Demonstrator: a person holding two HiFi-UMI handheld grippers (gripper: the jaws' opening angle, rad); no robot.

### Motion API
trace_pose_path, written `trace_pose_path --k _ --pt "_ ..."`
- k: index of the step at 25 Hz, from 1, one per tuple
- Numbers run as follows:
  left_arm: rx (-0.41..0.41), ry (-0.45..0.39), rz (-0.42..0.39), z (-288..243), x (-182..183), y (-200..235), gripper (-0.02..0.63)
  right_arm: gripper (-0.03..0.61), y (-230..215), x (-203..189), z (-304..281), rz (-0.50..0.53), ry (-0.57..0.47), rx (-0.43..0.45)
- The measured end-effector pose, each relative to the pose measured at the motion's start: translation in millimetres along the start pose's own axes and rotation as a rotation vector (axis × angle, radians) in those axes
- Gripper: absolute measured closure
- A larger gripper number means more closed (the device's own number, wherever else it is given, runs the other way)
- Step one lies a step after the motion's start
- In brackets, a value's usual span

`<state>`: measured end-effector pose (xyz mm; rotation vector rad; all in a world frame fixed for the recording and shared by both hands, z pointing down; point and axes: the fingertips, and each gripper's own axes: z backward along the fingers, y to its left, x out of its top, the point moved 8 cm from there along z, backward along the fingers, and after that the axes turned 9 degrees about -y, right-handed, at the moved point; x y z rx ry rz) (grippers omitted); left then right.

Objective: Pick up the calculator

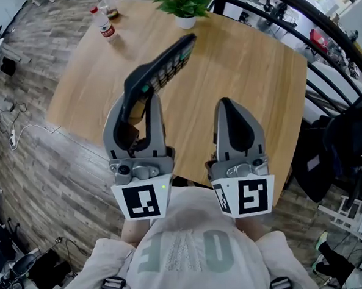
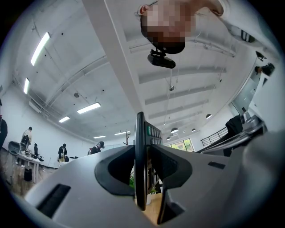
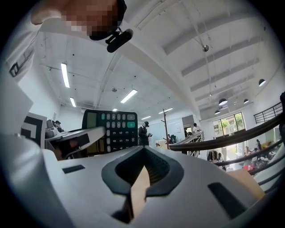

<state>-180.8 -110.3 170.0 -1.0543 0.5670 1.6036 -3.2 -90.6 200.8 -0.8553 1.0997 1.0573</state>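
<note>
My left gripper [image 1: 141, 88] is shut on the dark calculator [image 1: 171, 62] and holds it up in the air above the wooden table [image 1: 253, 72]. The calculator's far end sticks out beyond the jaws toward the plant. In the left gripper view the calculator [image 2: 140, 147] stands edge-on between the two pads of the left gripper [image 2: 142, 171], keys facing right. To its right, my right gripper [image 1: 231, 110] is shut with nothing in it. The right gripper view shows that gripper's [image 3: 141, 160] pads together, and the calculator's [image 3: 112, 131] key face off to the left.
A potted plant [image 1: 184, 5] stands at the table's far edge. A plastic bottle [image 1: 104, 23] and a glass [image 1: 110, 8] sit at the far left corner. A black railing [image 1: 332, 64] and dark clothing [image 1: 346, 145] lie to the right. Cables [image 1: 13, 130] trail on the floor at left.
</note>
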Motion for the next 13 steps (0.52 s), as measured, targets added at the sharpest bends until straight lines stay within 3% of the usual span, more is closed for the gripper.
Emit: trace_pose_path --k 13 --pt "-0.005 -0.006 0.01 -3.1 -3.0 3.9 0.489 0.56 2.7 -1.9 -4.6 0.032 0.012 0.005"
